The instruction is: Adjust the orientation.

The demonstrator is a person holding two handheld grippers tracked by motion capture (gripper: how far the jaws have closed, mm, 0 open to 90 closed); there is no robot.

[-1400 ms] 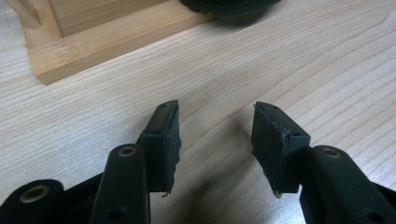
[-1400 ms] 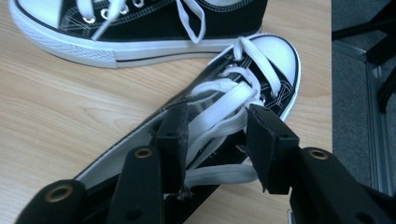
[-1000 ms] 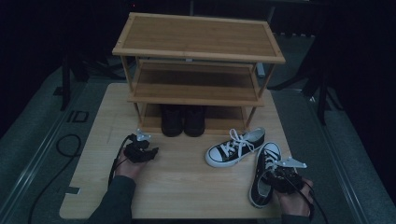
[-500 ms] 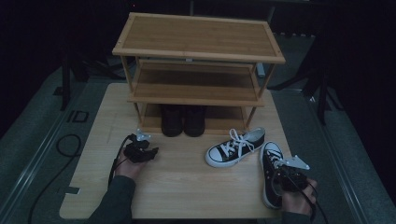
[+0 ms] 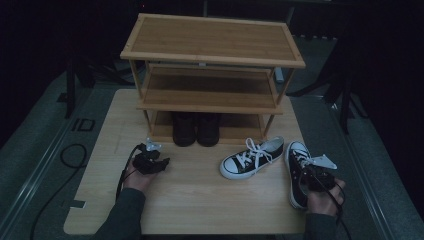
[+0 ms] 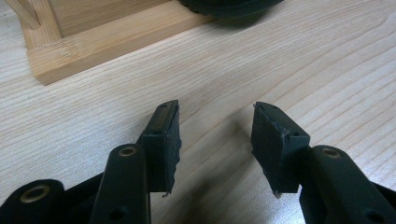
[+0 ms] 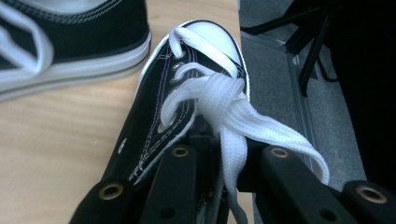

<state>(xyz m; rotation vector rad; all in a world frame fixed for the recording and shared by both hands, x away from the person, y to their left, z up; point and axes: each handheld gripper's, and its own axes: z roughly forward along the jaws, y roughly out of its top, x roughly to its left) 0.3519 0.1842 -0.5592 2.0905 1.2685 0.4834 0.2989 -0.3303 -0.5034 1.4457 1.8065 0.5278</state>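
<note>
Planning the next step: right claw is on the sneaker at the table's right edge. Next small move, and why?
Probably lift the sneaker slightly, clear of the table. The right claw, which has just been closing, appears clamped at its opening by the laces, and the shoe lies at the right edge, away from the rack where dark shoes already sit.

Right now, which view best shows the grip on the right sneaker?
Right gripper view: the right gripper is shut on the right sneaker at its laces. The high view shows it small; the left gripper view shows table.
</note>
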